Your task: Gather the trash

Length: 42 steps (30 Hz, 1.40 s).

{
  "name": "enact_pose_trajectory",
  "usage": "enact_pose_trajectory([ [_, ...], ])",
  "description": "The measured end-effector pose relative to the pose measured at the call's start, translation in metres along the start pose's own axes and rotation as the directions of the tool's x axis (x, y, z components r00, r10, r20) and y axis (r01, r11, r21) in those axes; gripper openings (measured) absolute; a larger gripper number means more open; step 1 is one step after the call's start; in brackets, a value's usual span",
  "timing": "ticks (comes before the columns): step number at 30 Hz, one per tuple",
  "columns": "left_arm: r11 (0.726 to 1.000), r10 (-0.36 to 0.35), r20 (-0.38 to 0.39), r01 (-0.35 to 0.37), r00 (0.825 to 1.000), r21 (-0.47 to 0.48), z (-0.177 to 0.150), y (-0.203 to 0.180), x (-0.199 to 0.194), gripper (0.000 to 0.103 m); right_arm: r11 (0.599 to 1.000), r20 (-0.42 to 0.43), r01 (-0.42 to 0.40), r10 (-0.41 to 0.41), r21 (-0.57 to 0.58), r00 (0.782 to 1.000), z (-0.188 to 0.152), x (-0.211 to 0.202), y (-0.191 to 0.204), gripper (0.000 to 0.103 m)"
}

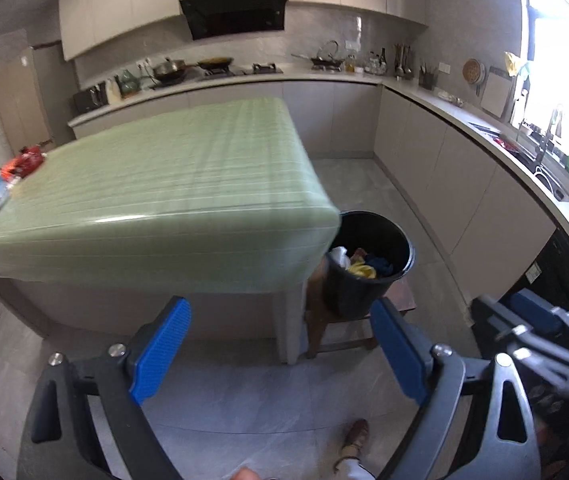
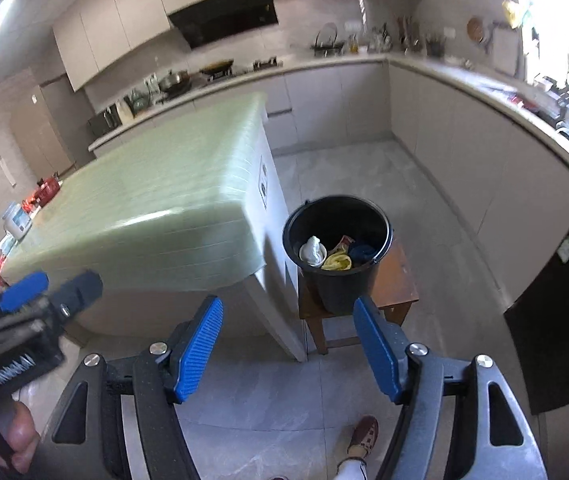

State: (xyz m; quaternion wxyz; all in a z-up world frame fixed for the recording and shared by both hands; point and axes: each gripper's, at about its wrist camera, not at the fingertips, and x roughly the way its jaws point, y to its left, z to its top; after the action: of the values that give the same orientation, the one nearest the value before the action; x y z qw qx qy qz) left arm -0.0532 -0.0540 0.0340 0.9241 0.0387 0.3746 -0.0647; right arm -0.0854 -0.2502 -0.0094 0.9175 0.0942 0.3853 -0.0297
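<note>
A black bucket [image 1: 368, 264] [image 2: 338, 252] stands on a small wooden stool [image 2: 396, 284] right of the green-covered table [image 1: 172, 200] [image 2: 152, 208]. Inside it lie a crumpled white wad [image 2: 313, 251], a yellow piece [image 2: 337, 262], a red wrapper and something dark blue. My left gripper [image 1: 280, 308] hangs open above the floor in front of the table, with nothing between its blue pads. My right gripper [image 2: 288, 304] is open too and holds nothing, with the bucket just beyond its fingers. Each gripper shows blurred at the edge of the other's view.
Colourful packets [image 1: 8, 176] [image 2: 24, 212] lie along the table's far left edge. An L-shaped kitchen counter [image 1: 444, 104] with pans, utensils and a sink runs behind and to the right. A dark appliance front [image 2: 564, 320] stands at the right. A person's shoe [image 2: 364, 434] rests on the grey tiled floor.
</note>
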Motion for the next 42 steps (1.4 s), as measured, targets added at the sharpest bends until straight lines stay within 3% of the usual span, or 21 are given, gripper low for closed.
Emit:
enact_pose_trajectory([
  [5,0.999,0.007,0.054,-0.004,0.998,-0.046,-0.007,0.021,-0.036,0.093,0.997,0.114,0.061,-0.055,-0.054,0.992,-0.011,-0.07,0.038,0.085],
  [8,0.997,0.013,0.073,-0.007,0.997,-0.075,-0.009,0.025,-0.045,0.093,0.992,0.163,0.103,-0.091,-0.067,0.982,-0.014,-0.098,0.052,0.085],
  [11,0.996,0.02,0.08,-0.013,0.997,-0.092,-0.01,0.025,-0.049,0.093,0.993,0.158,0.101,-0.089,-0.069,0.984,-0.017,-0.108,0.056,0.085],
  [24,0.99,0.088,0.11,-0.074,0.99,-0.124,-0.023,0.004,-0.063,0.093,0.997,0.144,0.051,-0.041,-0.064,0.989,-0.013,-0.11,0.026,0.085],
  [42,0.988,0.106,0.114,-0.092,0.988,-0.122,-0.029,0.002,-0.066,0.093,0.997,0.127,0.049,-0.041,-0.058,0.991,-0.007,-0.101,0.015,0.085],
])
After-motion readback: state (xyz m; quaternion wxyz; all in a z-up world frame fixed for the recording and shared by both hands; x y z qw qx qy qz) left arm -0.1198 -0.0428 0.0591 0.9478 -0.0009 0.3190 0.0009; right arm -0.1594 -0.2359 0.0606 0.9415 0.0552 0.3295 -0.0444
